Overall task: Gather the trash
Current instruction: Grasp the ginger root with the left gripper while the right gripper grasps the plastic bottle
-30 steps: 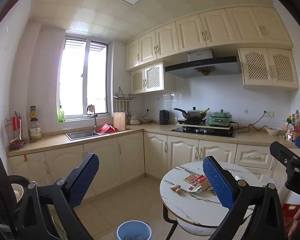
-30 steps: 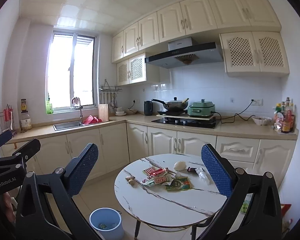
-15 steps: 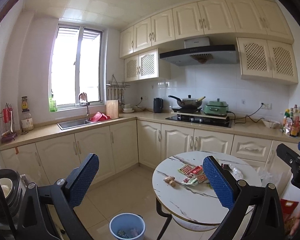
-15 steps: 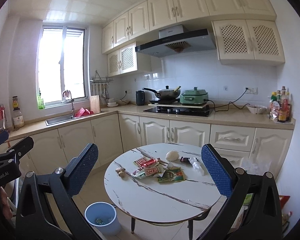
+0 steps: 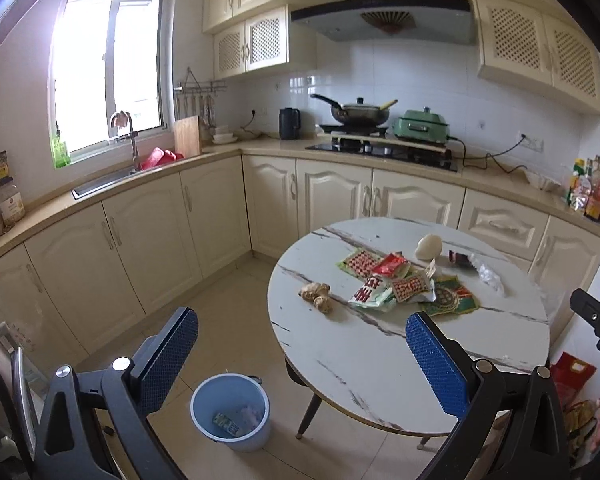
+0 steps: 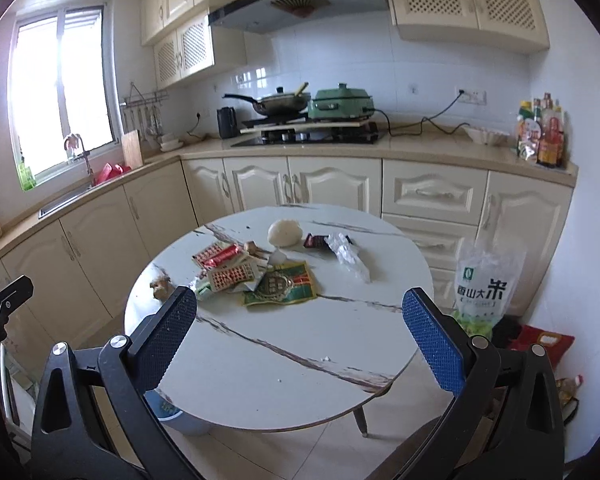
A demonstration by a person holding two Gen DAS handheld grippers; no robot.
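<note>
Both the left gripper (image 5: 302,356) and right gripper (image 6: 300,334) are hovering with jaws spread wide, holding nothing. The snack wrappers (image 6: 256,274) are lying heaped mid-table (image 6: 284,352), likely light, crinkly and slippery; pinching a raised edge seems best. The blue bin (image 5: 231,416) is waiting on the floor beside it.

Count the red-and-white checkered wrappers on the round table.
2 clearly visible: one red-and-white checkered wrapper at the pile's left end on the round white marble table, another checkered wrapper mid-pile. More may be hidden beneath.
</note>
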